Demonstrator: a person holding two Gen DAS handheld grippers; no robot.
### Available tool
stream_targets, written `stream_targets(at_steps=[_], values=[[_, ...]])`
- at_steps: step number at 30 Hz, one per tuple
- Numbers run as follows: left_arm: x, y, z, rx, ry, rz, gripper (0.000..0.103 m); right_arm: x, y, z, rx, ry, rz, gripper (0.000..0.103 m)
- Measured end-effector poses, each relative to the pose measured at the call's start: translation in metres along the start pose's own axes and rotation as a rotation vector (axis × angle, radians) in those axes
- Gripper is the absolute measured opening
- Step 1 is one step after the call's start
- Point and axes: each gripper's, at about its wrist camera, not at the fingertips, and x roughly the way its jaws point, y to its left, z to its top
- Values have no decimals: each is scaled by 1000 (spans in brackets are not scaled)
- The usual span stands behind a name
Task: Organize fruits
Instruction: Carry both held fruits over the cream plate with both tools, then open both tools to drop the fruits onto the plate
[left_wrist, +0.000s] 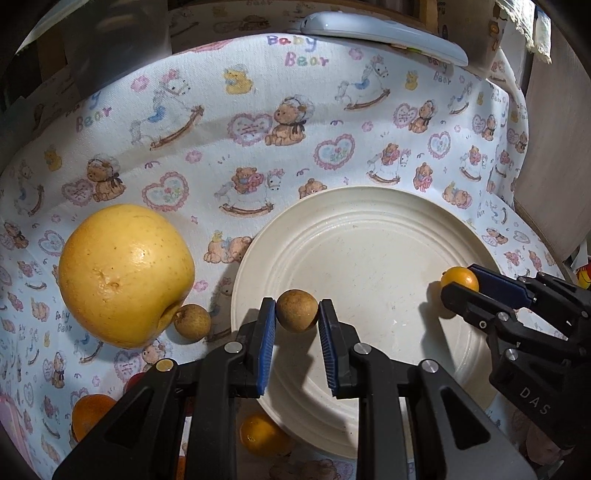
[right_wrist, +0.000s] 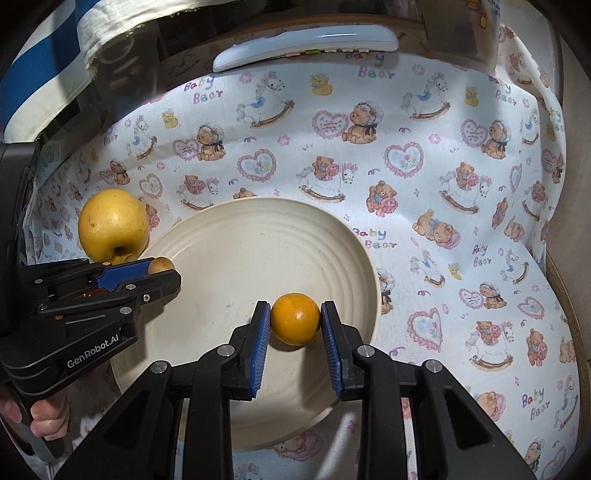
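My left gripper (left_wrist: 297, 312) is shut on a small brown longan (left_wrist: 296, 310), held just over the near left part of the cream plate (left_wrist: 369, 221). In the right wrist view that gripper (right_wrist: 162, 271) comes in from the left with the longan (right_wrist: 161, 264) at its tip. My right gripper (right_wrist: 295, 319) is shut on a small orange fruit (right_wrist: 295, 318) low over the plate (right_wrist: 229, 221); the left wrist view shows it (left_wrist: 460, 284) at the plate's right side with the orange fruit (left_wrist: 459, 278). A big yellow apple (left_wrist: 125, 275) lies left of the plate on the cloth.
A second longan (left_wrist: 192, 321) rests beside the apple. Two oranges (left_wrist: 90, 411) (left_wrist: 262, 434) lie near the bottom edge under my left gripper. A white remote control (right_wrist: 306, 46) lies at the far edge of the bear-print cloth (right_wrist: 443, 184). A hand (right_wrist: 48, 417) grips the left tool's handle.
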Motion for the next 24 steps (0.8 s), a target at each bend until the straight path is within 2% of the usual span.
stream_targets(at_steps=[10,13,14,15,16,17,18,21,24], values=[[6,-1,0,-4,32,-5,23,1,1,2,2,16,-13,29],[4,-1,0,-3,28,-14,30,-1,-1,2,14,14,-9,30],[2,-2,0,1,23,-16,33,-3,-2,2,18,11,-9,32],[-1,-3,-1,6,12,-6,42,-5,-2,3,23,2,-7,34],[-4,-4,-1,12,-4,7,48,-8,-3,4,26,-8,-5,41],[-7,-5,-1,22,-19,19,49,-11,-3,4,29,-19,-3,50],[-9,-6,-1,28,-29,28,50,-16,-3,5,31,-39,-2,52],[-22,-3,1,14,-58,40,50,-27,-2,8,33,-69,6,53],[-45,3,7,2,-126,52,51,-38,0,11,40,-101,14,53]])
